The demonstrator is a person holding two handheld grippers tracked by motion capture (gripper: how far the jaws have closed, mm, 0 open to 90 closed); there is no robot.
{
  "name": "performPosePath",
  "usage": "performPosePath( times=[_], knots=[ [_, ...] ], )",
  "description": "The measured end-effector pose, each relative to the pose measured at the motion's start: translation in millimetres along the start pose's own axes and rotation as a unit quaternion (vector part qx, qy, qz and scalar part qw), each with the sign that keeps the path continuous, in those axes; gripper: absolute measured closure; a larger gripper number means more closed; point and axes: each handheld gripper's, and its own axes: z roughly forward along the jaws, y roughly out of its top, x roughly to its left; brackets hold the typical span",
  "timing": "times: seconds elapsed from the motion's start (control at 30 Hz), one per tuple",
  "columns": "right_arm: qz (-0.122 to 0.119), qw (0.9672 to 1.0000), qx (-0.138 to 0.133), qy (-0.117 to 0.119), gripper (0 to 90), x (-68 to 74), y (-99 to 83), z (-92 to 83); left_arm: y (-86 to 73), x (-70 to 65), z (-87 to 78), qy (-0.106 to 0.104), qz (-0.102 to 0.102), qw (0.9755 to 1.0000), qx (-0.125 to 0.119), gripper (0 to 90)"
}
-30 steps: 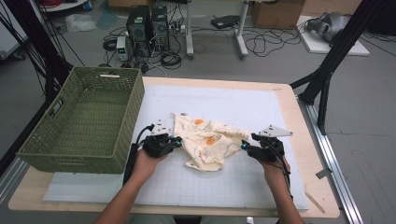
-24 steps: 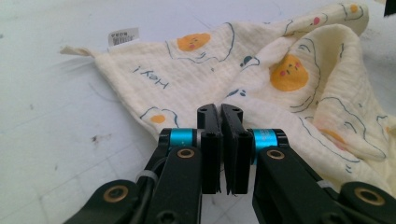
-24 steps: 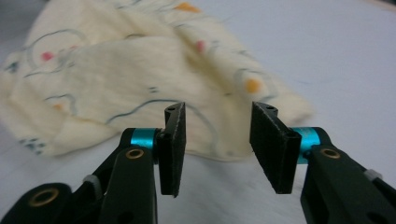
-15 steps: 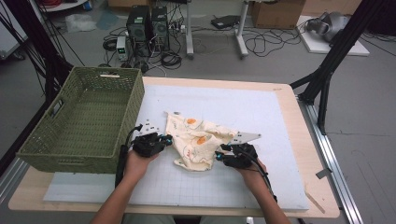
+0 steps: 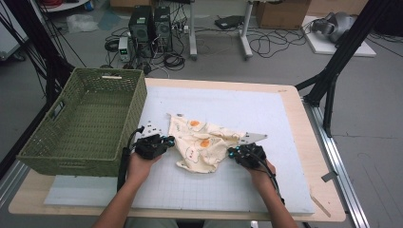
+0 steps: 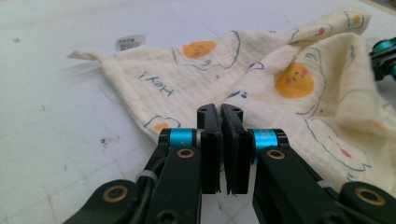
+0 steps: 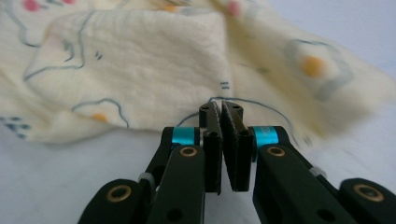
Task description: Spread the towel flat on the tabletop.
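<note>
The cloth (image 5: 202,145) is lying crumpled on the white mat (image 5: 266,114) near the table's front, between the two grippers. The left gripper view is showing what the high view is not — a small label (image 6: 130,42) at the cloth's far corner and the printed word "Hey!". The left gripper (image 5: 164,141) is sitting at the cloth's left edge, jaws pressed together on its hem. The right gripper (image 5: 233,153) is reaching in low from the right — its jaws have just been closing and are now pinching the cloth's edge. A green basket (image 5: 90,118) is standing at the left.

Crinkled matt cloth (image 5: 202,145), woven wicker basket (image 5: 90,123), wooden table (image 5: 304,142)
</note>
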Motion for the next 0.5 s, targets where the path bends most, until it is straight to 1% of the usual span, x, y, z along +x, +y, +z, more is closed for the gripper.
performPosePath(
  times=[0.03, 0.1, 0.13, 0.17, 0.2, 0.23, 0.27, 0.3, 0.33, 0.37, 0.4, 0.5],
  knots=[
    [0.006, 0.9999, 0.0, -0.014, 87.1, -6.5, -2.0, -4.7, 0.0, 0.8, 0.1, 0.002, 0.001, 1.0, 0.003, 85.8],
    [0.025, 0.9993, -0.004, -0.026, 87.1, -17.8, -6.2, -12.3, -0.3, 1.5, 1.5, 0.012, 0.0, 0.9999, 0.003, 85.8],
    [0.037, 0.9988, -0.007, -0.031, 87.1, -24.6, -9.3, -16.5, -0.5, 2.0, 2.5, 0.014, -0.001, 0.9999, 0.003, 85.9],
    [0.054, 0.9979, -0.009, -0.035, 87.1, -31.2, -13.0, -20.4, -0.6, 2.3, 3.6, 0.015, -0.002, 0.9999, 0.003, 85.9],
    [0.066, 0.997, -0.015, -0.037, 87.1, -38.3, -17.3, -23.7, -0.6, 2.0, 4.9, 0.013, -0.002, 0.9999, 0.004, 85.9],
    [0.08, 0.9958, -0.016, -0.043, 87.2, -43.0, -20.9, -26.8, -0.3, -0.1, 7.6, 0.014, 0.001, 0.9999, 0.006, 85.9],
    [0.083, 0.9947, -0.011, -0.059, 89.9, -47.2, -24.2, -29.8, -0.2, -1.7, 8.7, 0.02, 0.004, 0.9998, 0.007, 85.9],
    [0.081, 0.9939, -0.005, -0.075, 89.9, -48.5, -25.6, -31.2, -0.2, -2.7, 10.1, 0.021, 0.0, 0.9998, 0.004, 85.7],
    [0.085, 0.9932, -0.002, -0.079, 89.6, -51.1, -28.1, -32.7, -0.2, -2.8, 11.0, 0.017, -0.011, 0.9998, 0.002, 83.2],
    [0.093, 0.993, -0.007, -0.072, 88.4, -53.3, -30.4, -34.1, 0.1, -2.3, 11.2, 0.016, -0.018, 0.9997, 0.002, 75.1],
    [0.094, 0.9929, -0.011, -0.072, 86.1, -53.7, -31.3, -35.7, 0.2, -2.1, 10.8, 0.017, -0.026, 0.9995, 0.001, 64.7],
    [0.088, 0.9936, -0.029, -0.065, 79.4, -51.7, -29.5, -38.6, 0.7, -1.7, 5.9, 0.018, -0.018, 0.9997, 0.001, 56.7]
  ],
)
